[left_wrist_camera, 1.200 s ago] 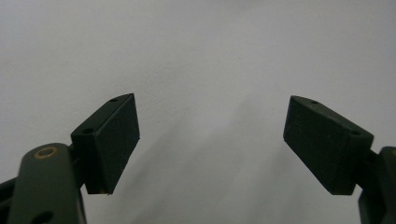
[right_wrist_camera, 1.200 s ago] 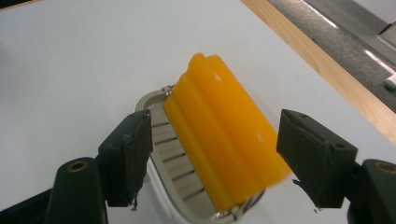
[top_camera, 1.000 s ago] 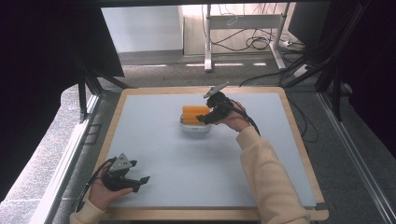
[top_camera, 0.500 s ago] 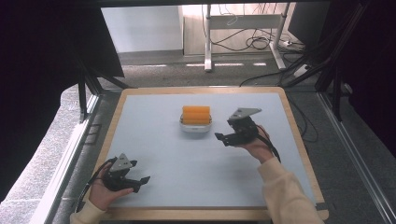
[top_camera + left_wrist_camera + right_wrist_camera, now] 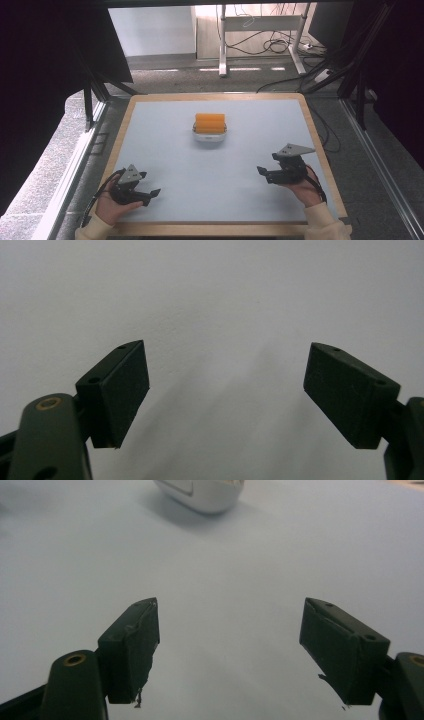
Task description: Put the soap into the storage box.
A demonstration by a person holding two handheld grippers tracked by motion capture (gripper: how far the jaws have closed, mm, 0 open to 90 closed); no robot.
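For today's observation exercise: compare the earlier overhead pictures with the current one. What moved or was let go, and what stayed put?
The right gripper left the orange block on the white dish and drew back to the near right of the table, jaws open and empty. Block, dish and left gripper stayed put.

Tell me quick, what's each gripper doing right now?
Left gripper: open, holding nothing.
Right gripper: open, holding nothing.
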